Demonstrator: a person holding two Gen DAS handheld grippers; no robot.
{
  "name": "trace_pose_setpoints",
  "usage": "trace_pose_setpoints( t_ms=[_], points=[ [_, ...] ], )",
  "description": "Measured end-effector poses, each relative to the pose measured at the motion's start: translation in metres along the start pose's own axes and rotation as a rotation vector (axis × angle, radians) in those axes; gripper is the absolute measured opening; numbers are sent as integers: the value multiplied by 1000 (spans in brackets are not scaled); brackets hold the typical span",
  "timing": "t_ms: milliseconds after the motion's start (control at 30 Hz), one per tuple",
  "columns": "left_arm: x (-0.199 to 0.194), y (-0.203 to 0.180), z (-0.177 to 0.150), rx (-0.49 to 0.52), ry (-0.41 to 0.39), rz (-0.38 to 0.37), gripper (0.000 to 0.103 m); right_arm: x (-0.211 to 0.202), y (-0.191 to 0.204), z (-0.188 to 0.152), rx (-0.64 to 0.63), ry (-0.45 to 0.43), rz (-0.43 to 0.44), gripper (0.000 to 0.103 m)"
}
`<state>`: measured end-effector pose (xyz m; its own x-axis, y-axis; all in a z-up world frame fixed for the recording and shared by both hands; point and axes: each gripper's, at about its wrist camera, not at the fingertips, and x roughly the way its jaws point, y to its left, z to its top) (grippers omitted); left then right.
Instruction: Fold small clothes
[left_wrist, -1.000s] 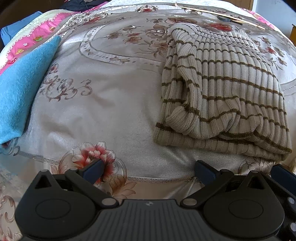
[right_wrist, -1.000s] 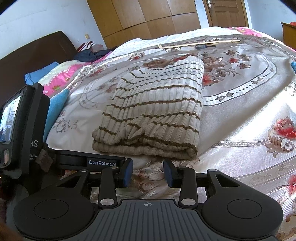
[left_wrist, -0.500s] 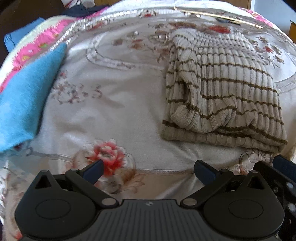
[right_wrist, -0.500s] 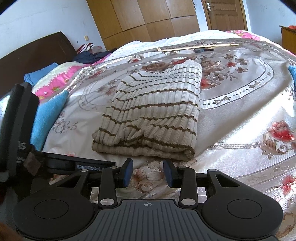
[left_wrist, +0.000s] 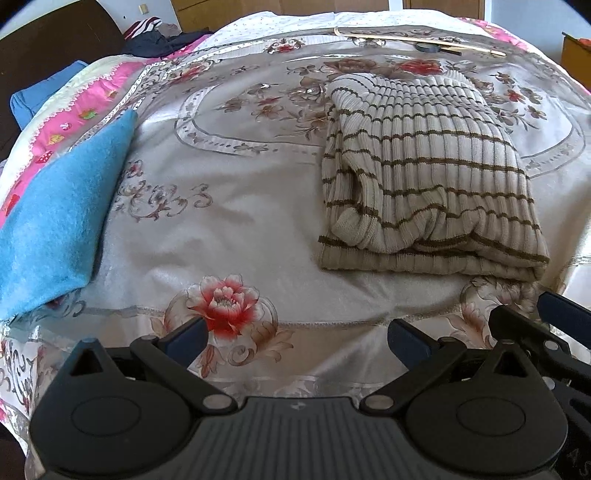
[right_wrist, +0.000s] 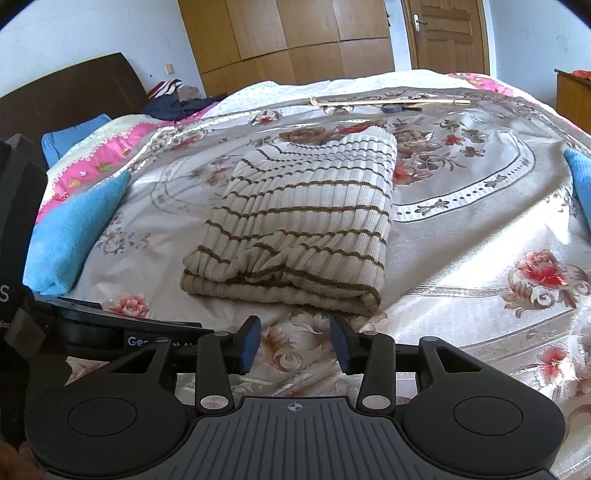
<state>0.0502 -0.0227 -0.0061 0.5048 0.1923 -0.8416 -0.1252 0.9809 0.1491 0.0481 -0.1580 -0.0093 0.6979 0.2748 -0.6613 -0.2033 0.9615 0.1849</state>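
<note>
A cream ribbed sweater with thin brown stripes (left_wrist: 428, 177) (right_wrist: 303, 225) lies folded into a thick rectangle on the floral bedspread (left_wrist: 229, 206). My left gripper (left_wrist: 295, 341) hangs open above the bedspread, below and left of the sweater's near edge, with nothing between its fingers. In the right wrist view my right gripper (right_wrist: 293, 343) sits just in front of the sweater's near edge. Its jaws are opening and hold nothing. The left gripper's body (right_wrist: 92, 325) shows at the left of that view.
A folded blue towel (left_wrist: 59, 218) (right_wrist: 74, 236) lies at the left of the bed, and another blue cloth (right_wrist: 580, 177) at the right edge. A thin wooden stick (right_wrist: 391, 101) and small items rest at the far side. Dark clothes (right_wrist: 177, 103) sit by the headboard. Wardrobe and door stand behind.
The left gripper has drawn back and up from the sweater, so more of the bed shows. The right gripper's jaws have widened a little. The sweater has not moved.
</note>
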Motion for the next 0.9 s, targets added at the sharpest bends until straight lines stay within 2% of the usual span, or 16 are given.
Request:
trace_pose_setpoints(
  t_ms=[900],
  points=[
    [3, -5, -9, 30, 0, -5, 103, -2, 0, -3, 0, -3, -36, 41]
  ],
)
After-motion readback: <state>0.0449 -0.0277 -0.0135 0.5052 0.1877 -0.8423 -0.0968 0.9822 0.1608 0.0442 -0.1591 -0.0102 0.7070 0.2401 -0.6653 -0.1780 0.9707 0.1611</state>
